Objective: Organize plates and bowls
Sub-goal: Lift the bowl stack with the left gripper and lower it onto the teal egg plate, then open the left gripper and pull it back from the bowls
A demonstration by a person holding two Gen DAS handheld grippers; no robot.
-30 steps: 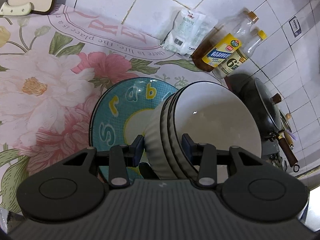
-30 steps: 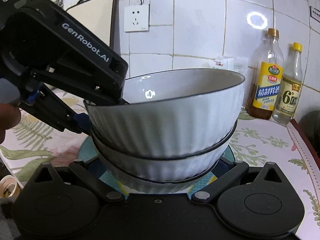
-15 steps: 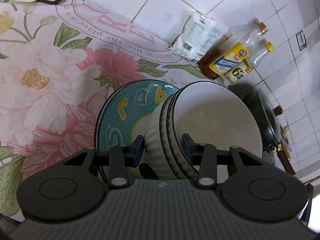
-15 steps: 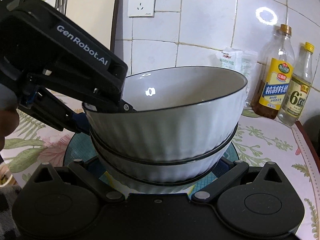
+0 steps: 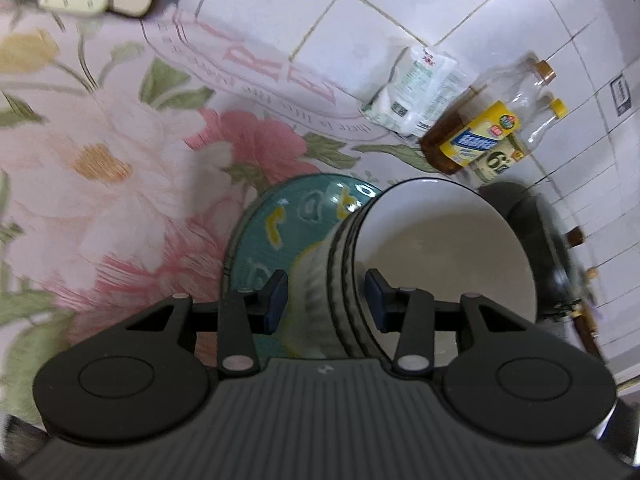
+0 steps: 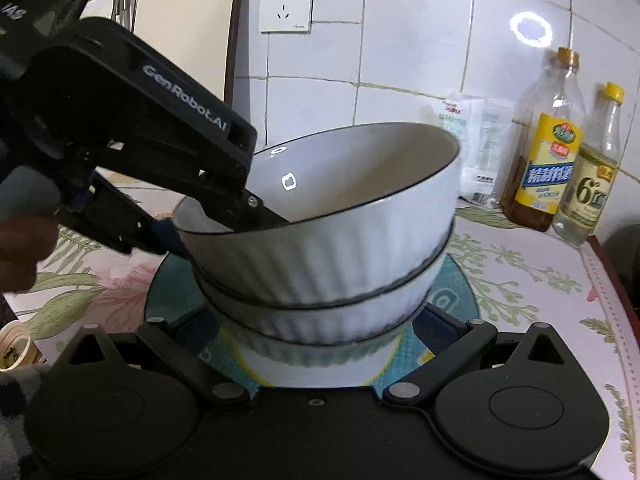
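Home kitchen: white tiled wall (image 6: 400,60) with socket (image 6: 285,6), oil bottle (image 6: 546,152) and vinegar bottle (image 6: 590,176), black wok (image 5: 536,240), floral cloth (image 5: 100,160) covering the surface.

Left gripper (image 6: 256,216): black housing, white "GenRobot.AI" lettering, dark blue finger pads (image 5: 277,301), silver pivot screws. Right gripper (image 6: 320,344): matching black body, ribbed top.

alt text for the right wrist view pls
A stack of white ribbed bowls sits on a teal plate, the left gripper straddling its rim from the left. Two bottles stand against the tiled wall.
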